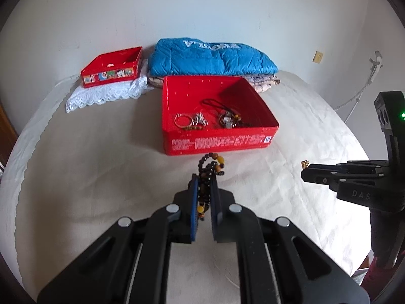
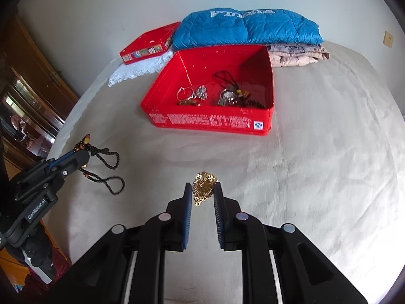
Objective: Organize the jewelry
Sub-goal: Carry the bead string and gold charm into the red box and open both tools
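Observation:
A red open box sits on the white bed and holds several jewelry pieces: a gold bangle, a silver piece and a watch. My left gripper is shut on a dark bead necklace with amber beads; in the right wrist view its loops hang over the sheet. My right gripper holds a gold chain necklace between its fingertips, short of the box. In the left wrist view the right gripper shows the gold piece at its tip.
A smaller red tin sits on white lace at the back left. A folded blue quilt lies on folded cloth behind the box. A wooden cabinet stands left of the bed. A wall is behind.

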`<action>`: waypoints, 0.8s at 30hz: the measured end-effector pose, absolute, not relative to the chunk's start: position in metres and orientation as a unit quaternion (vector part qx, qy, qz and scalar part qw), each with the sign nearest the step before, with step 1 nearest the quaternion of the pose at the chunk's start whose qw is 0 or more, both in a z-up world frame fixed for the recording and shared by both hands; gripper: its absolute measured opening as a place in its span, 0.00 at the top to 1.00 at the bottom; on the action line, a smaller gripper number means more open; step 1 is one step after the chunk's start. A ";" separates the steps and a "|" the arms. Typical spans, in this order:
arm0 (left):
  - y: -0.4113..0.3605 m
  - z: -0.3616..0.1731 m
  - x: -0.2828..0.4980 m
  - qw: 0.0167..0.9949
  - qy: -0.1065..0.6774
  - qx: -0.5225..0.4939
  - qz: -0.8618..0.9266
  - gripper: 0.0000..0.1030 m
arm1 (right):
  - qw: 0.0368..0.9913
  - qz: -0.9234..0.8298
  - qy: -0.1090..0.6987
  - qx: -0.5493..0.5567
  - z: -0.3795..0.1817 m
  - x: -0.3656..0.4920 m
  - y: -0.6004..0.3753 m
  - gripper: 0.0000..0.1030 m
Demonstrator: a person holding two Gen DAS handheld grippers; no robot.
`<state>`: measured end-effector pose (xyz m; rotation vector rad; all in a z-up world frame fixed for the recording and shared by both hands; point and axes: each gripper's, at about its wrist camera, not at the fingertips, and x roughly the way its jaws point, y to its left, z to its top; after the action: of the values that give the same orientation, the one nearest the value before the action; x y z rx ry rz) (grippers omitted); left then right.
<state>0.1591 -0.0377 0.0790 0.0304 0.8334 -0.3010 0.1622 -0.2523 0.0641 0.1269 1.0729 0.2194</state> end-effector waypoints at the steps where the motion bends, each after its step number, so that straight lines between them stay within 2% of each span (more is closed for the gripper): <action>1: -0.038 0.082 0.161 0.905 0.400 0.014 -0.146 0.94 | 0.853 0.105 0.508 0.060 0.066 0.164 -0.252 0.84; 10: -0.043 0.113 0.185 0.917 0.369 0.000 -0.153 0.94 | 0.863 0.098 0.493 0.056 0.083 0.189 -0.253 0.84; 24: -0.066 0.142 0.270 0.933 0.323 -0.023 -0.156 0.93 | 0.884 0.080 0.455 0.071 0.106 0.263 -0.263 0.84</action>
<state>0.2704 -0.0661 0.1418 -0.0463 0.6604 -0.3183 0.2628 -0.2634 0.1055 0.1483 0.9479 0.1667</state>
